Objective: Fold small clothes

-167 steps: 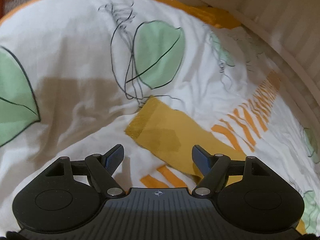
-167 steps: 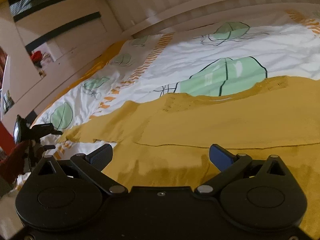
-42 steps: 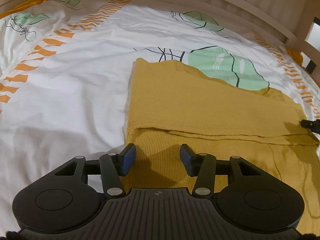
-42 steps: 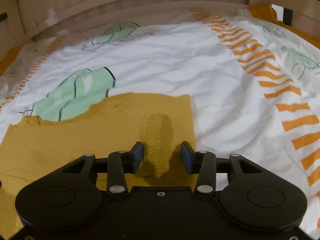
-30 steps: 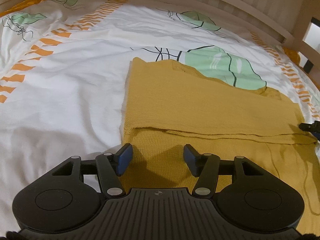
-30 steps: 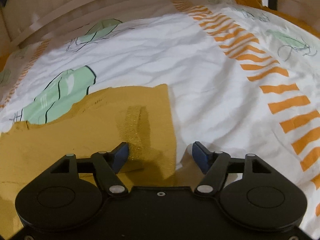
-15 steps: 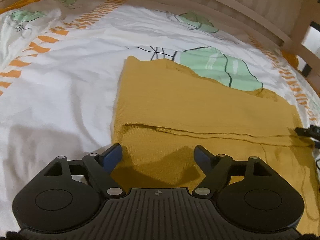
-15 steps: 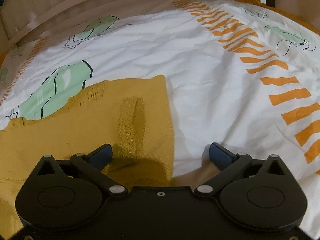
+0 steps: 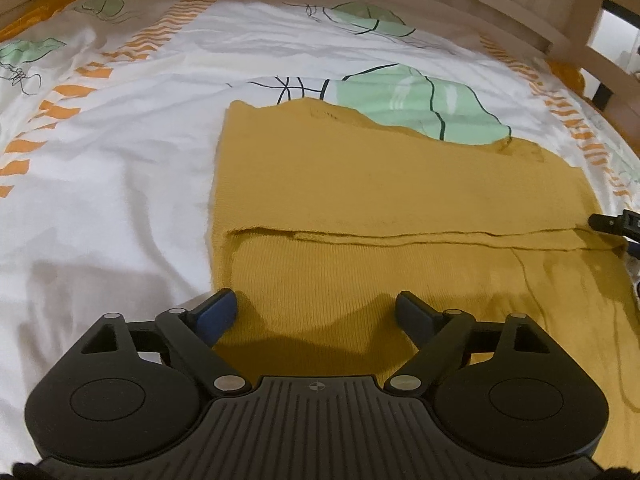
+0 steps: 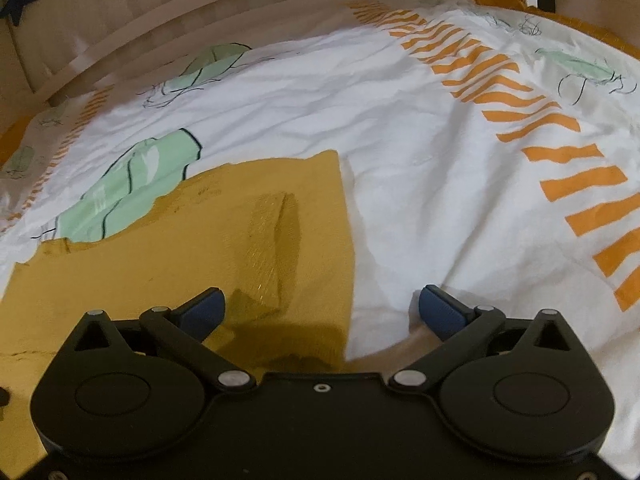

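A mustard-yellow knit garment (image 9: 380,200) lies flat on the bed, its far part folded over the near part along a straight hem line. My left gripper (image 9: 316,312) is open and empty, just above the garment's near left corner. In the right wrist view the garment (image 10: 200,248) shows its right edge, with a ribbed cuff (image 10: 268,244) folded on top. My right gripper (image 10: 320,308) is open and empty over that right edge. The right gripper's tip also shows at the right edge of the left wrist view (image 9: 616,222).
The bed has a white duvet (image 9: 100,160) with green leaf prints and orange stripes. A wooden bed rail (image 10: 180,20) runs along the far side. A rail with an opening (image 9: 592,28) stands at the far right.
Both grippers opened wide and let go of the garment, then drew back a little. The folded garment lies still on the bed.
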A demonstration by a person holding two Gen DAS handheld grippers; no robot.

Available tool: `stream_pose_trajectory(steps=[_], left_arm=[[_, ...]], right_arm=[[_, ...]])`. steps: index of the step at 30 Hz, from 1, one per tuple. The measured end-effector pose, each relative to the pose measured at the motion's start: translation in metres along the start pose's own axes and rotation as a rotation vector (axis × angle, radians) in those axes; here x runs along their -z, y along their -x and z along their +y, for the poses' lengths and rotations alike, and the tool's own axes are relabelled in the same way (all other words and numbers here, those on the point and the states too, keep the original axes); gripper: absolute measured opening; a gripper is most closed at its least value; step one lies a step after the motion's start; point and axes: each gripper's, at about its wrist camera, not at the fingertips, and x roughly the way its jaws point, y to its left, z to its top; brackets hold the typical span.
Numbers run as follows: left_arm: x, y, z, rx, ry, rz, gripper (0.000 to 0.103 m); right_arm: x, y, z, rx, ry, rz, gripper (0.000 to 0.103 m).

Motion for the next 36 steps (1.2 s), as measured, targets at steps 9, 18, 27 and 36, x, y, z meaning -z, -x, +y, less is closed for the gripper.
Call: stream_pose_trajectory(steps=[9, 18, 27, 36], left_arm=[[0.015, 0.024, 0.010, -0.040, 0.061, 0.033, 0.075], [0.054, 0.065, 0.031, -0.060, 0.133, 0.143, 0.075], [0.092, 0.103, 0.030, -0.062, 0.055, 0.203, 0.075], [0.110, 0.126, 0.032, -0.018, 0.038, 0.274, 0.075]], right_arm=[[0.029, 0.044, -0.006, -0.012, -0.064, 0.089, 0.103], [0.078, 0.098, -0.005, -0.039, -0.013, 0.266, 0.103], [0.100, 0.132, -0.015, -0.120, -0.076, 0.368, 0.103], [0.109, 0.157, -0.028, -0.180, -0.162, 0.483, 0.103]])
